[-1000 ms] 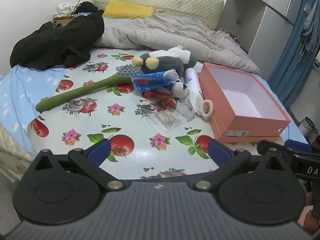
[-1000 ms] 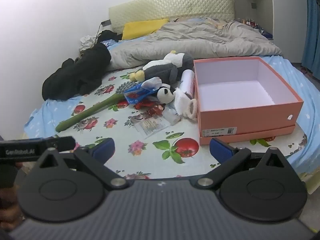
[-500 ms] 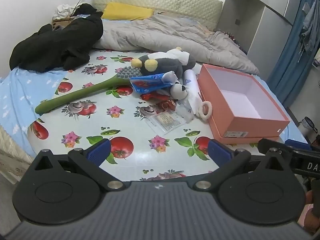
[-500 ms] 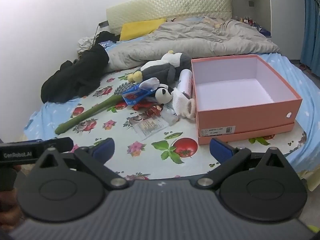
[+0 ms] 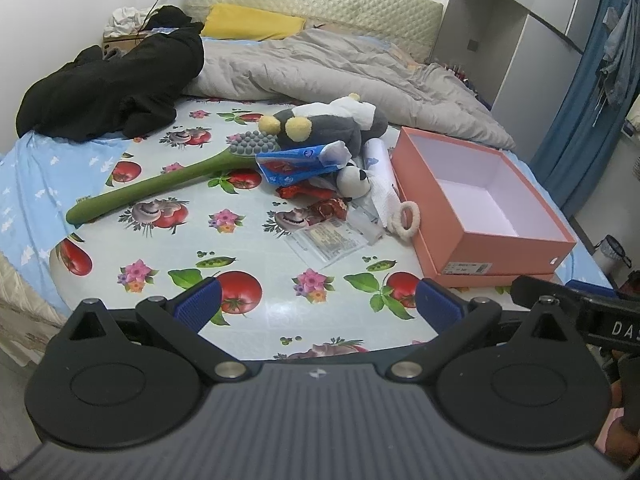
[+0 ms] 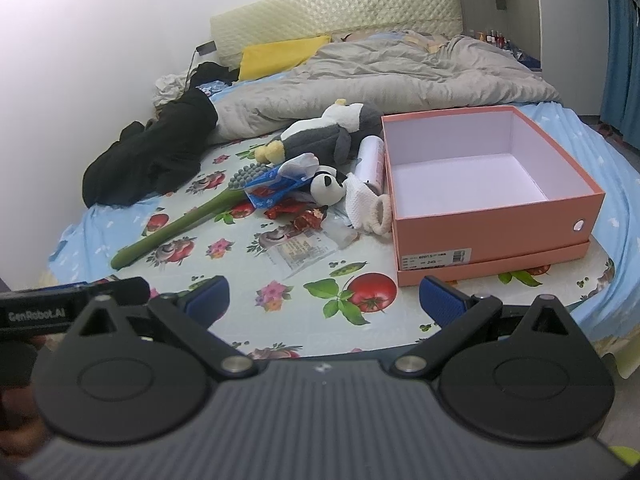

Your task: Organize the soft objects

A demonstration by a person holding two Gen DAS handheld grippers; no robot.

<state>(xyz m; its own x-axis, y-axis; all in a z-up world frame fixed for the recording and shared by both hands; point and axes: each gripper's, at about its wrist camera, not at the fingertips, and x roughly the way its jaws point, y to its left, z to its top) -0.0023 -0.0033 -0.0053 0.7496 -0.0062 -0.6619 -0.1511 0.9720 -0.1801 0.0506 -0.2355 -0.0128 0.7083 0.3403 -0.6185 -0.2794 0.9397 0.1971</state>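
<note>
Your left gripper [image 5: 316,304] and right gripper [image 6: 324,300] both hang above the near edge of the fruit-print cloth [image 5: 168,248], jaws spread wide, nothing between them. Soft stuff sits in a pile mid-cloth: grey plush penguin [image 5: 332,124] at the far side, small panda plush [image 6: 326,190] just in front of it, white knit sock [image 6: 366,204] touching the left wall of the pink box [image 6: 496,216]. Box is open, bare inside, at right. Green long-handled brush [image 5: 160,184] lies left of the pile, head touching the blue packet [image 5: 296,160].
</note>
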